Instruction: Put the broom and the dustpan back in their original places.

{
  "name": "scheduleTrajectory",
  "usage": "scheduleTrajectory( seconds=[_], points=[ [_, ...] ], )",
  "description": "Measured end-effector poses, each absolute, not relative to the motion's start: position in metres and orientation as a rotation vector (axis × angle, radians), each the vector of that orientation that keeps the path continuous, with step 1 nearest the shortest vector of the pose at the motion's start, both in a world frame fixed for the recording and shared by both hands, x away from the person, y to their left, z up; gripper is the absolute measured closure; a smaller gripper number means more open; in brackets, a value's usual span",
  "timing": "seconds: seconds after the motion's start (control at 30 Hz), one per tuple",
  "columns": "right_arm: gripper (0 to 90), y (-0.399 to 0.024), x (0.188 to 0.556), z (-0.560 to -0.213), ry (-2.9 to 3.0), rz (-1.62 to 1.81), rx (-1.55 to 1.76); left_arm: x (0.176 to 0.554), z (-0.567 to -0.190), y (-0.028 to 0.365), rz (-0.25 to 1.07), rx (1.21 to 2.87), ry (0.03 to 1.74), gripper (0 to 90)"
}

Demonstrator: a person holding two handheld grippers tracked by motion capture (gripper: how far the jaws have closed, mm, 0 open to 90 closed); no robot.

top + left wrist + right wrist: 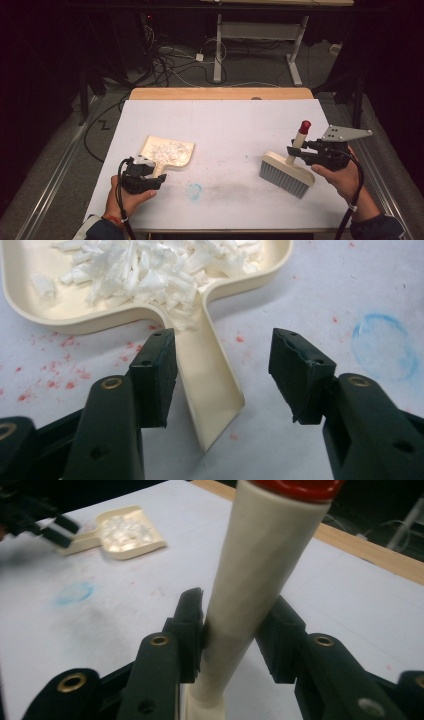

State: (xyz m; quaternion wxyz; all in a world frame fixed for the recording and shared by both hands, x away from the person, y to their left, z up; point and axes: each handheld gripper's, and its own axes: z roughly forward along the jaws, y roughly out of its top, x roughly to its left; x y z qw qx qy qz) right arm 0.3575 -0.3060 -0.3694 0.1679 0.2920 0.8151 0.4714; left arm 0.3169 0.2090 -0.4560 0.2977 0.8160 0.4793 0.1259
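White paper covers your table (225,120), and the sweeping looks all but finished: the cream dustpan (167,152) rests flat on it at the left, its tray heaped with white shreds (145,270), while only faint specks and a blue ring (195,190) remain on the sheet between the tools. Your right gripper (232,630) has its jaws set around the hand brush (286,172) handle, near pad touching and the other barely off it, bristles resting on the paper. Your left gripper (222,357) stands apart astride the dustpan's handle, neither pad pressing, so emptying the pan looks like what remains.
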Motion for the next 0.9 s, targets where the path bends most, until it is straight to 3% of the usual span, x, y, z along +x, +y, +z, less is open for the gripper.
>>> scheduleTrajectory(
  seconds=[0.27, 0.53, 0.9],
  points=[
    [61.1, -0.293, 0.391, -0.373, 2.264, 1.263, 0.941, 0.307, -0.458, 0.202, 0.314, 2.201, 1.21, 56.9],
    [60.7, -0.288, 0.416, -0.385, 2.226, 1.24, 1.033, 0.312, -0.46, 0.208, 0.369, 2.169, 1.244, 48.7],
    [59.0, -0.287, 0.441, -0.398, 2.18, 1.184, 1.137, 0.337, -0.471, 0.209, 0.353, 2.14, 1.265, 50.2]
  ],
)
